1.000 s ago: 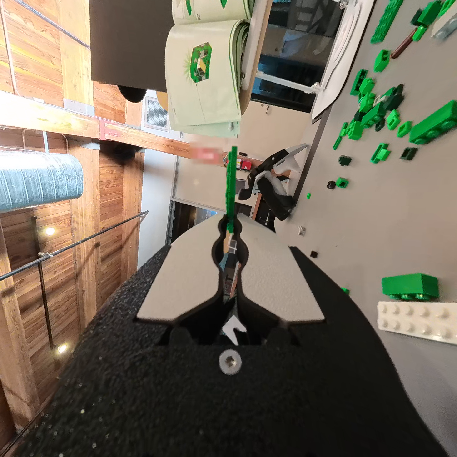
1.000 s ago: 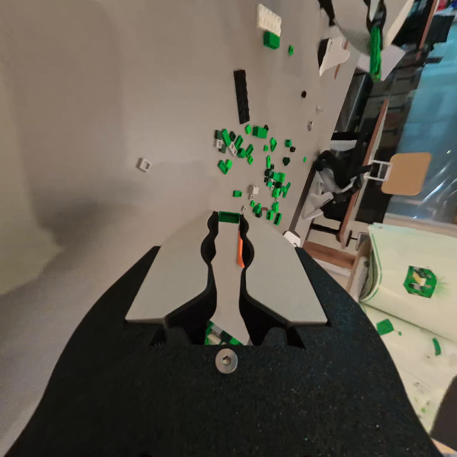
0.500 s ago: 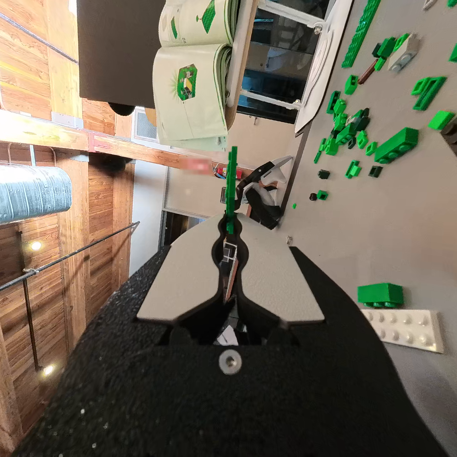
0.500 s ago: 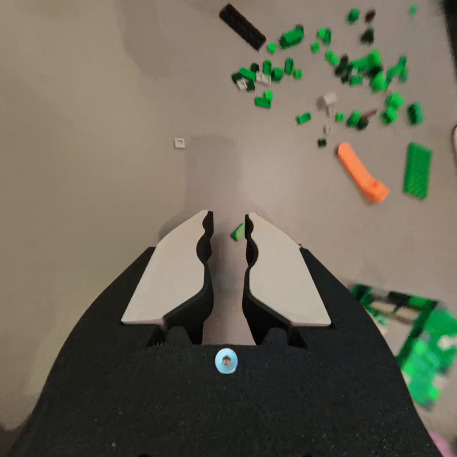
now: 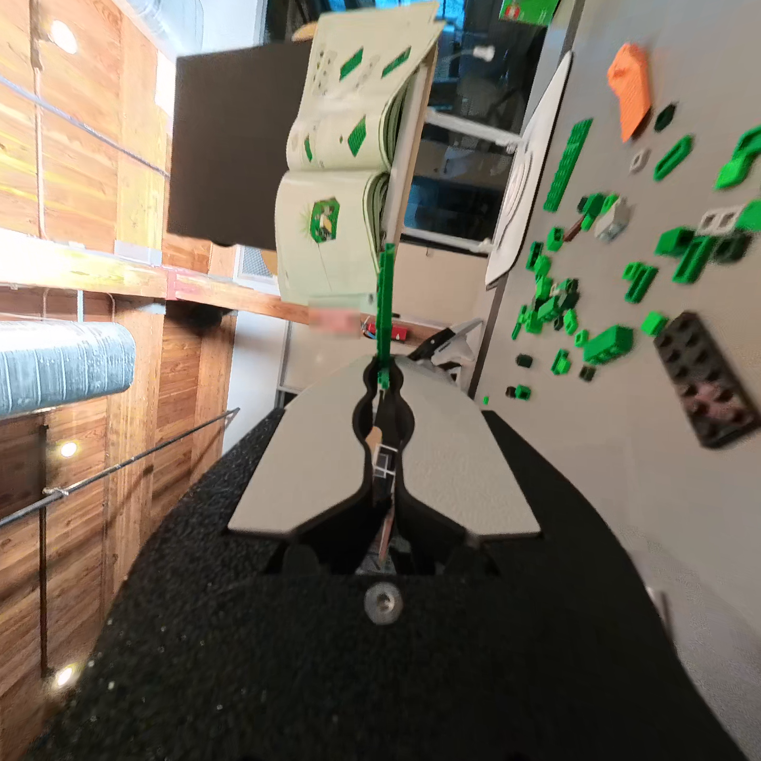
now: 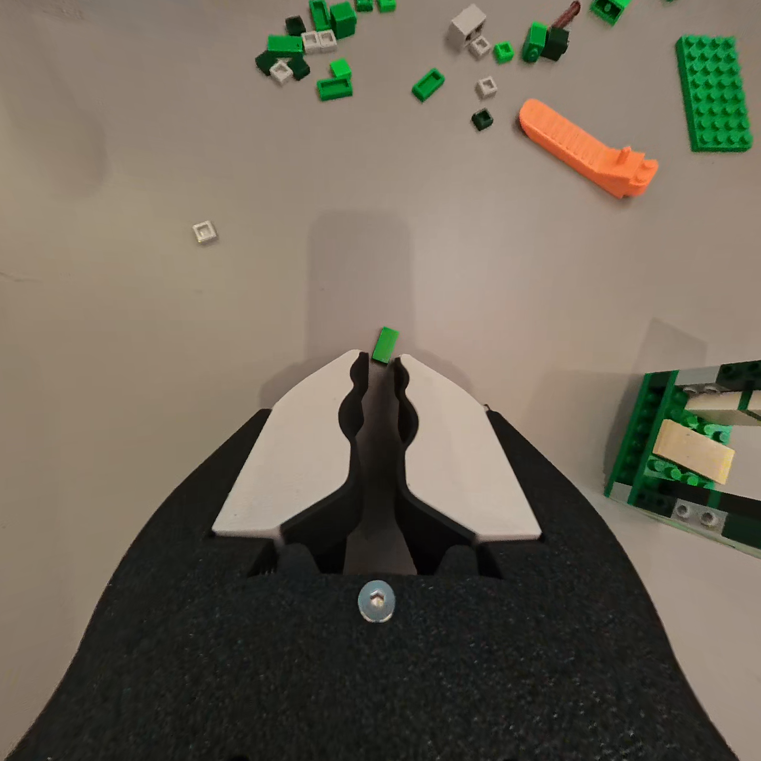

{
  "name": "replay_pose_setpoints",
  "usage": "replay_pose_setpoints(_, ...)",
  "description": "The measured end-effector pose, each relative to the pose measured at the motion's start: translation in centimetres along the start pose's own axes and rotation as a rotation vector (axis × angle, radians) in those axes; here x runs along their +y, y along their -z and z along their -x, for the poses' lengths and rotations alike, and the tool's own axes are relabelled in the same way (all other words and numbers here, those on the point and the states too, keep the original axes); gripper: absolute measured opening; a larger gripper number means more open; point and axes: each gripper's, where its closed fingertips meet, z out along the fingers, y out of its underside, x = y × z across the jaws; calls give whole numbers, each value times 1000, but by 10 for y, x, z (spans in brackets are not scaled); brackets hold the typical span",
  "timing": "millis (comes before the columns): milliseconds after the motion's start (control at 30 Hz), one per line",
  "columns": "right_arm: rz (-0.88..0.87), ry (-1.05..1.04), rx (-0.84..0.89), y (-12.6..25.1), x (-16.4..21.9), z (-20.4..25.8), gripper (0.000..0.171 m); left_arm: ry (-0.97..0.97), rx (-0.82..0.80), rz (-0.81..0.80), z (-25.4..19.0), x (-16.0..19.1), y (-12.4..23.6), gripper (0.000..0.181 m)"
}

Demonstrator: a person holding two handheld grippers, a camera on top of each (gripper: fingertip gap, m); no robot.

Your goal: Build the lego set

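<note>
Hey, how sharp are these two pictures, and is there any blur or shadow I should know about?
Left wrist view: motion blur smears the loose bricks at right, and the frame is rolled sideways. Right wrist view: mostly sharp; the right gripper casts a soft shadow on the table beyond the small green tile.

Showing matt grey fingers [image 6: 296, 444] over a rough, grainy black foam-like gripper body [image 6: 370, 679], with a shiny metal screw [image 6: 376, 600]. Lying on the smooth matt grey table [image 6: 164, 309]: glossy plastic green tile [image 6: 385, 345], ribbed matt orange plastic brick separator [image 6: 584, 147]. Hanging behind: paper instruction booklet [image 5: 329, 214], grained varnished wood wall [image 5: 82, 164].
</note>
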Motion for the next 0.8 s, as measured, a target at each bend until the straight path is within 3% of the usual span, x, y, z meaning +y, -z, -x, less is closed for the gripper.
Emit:
replay_pose_setpoints(167, 6, -40, 26, 0, -5, -2, 13, -56, 27, -26, -14, -31, -3, 4)
replay_pose_setpoints(400, 82, -73, 55, -2, -1, -5, 7, -168, 97, 90, -37, -45, -7, 4)
replay_pose_setpoints(600, -153, -106, 44, 12, -82, 7, 7, -231, 151, 244, -56, -46, -9, 4)
replay_pose_setpoints(800, -121, -25, 68, -4, -122, 20, 7, -209, 208, 285, -66, -47, -6, 4)
